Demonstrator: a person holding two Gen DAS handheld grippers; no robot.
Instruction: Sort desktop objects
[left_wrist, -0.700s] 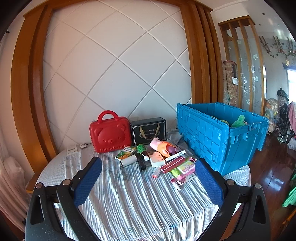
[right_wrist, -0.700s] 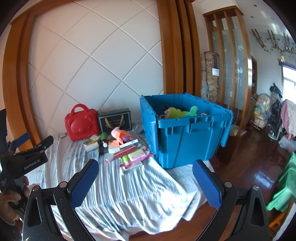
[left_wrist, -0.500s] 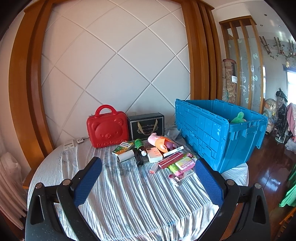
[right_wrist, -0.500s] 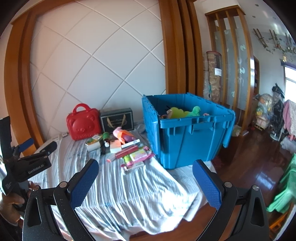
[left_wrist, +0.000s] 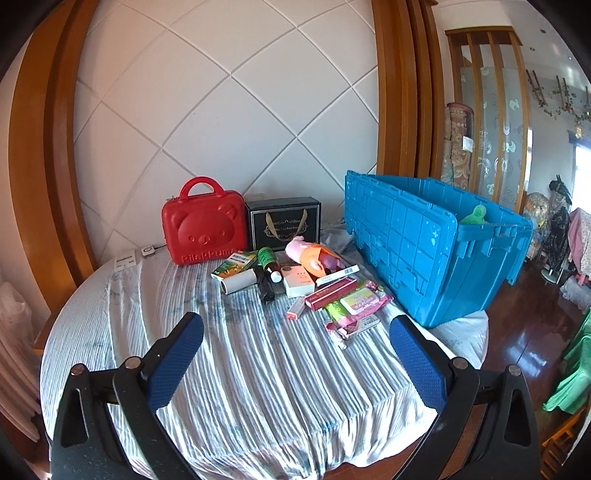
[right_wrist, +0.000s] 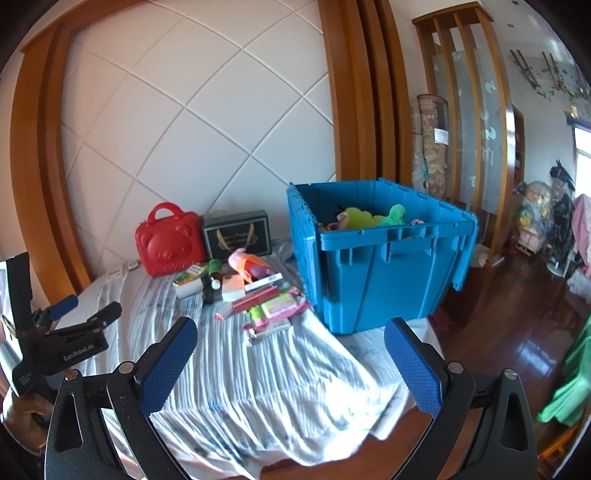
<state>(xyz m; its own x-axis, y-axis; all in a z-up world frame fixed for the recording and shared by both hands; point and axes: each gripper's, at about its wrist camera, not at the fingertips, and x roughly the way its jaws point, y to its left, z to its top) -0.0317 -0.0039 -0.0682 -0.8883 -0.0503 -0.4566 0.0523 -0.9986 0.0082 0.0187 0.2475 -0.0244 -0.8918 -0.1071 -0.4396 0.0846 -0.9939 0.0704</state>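
A round table (left_wrist: 110, 332) draped in a white, blue-striped crinkled cloth carries everything, and the big blue plastic crate (left_wrist: 424, 251) at its right side serves as the landmark. Soft toys, among them a green plush (right_wrist: 395, 214), lie inside the crate.

Just left of the crate's near corner sits a loose cluster of small things: a pink wipes packet with a yellow-green label (left_wrist: 364, 300), a long dark-red carton (left_wrist: 330, 293) beside it, a white box with orange print (left_wrist: 297, 280), a pink and orange toy (left_wrist: 314, 256) closer to the crate's long wall, a green-capped brown bottle (left_wrist: 269, 260) lying down, a white roll (left_wrist: 239, 282) and a green and yellow box (left_wrist: 234, 263). Farther left of the crate, against the quilted white wall, stand a black gift box with gold lettering (left_wrist: 283, 223) and a red hard-shell bear-face case (left_wrist: 205, 225), touching side by side.

The left gripper (left_wrist: 295, 365) hovers over bare cloth well short of the cluster, jaws spread as wide as they go, nothing between them. The right gripper (right_wrist: 290, 363) hangs near the table edge in front of the crate, equally wide and empty. In the right wrist view a hand (right_wrist: 22, 413) grips the left tool's handle.
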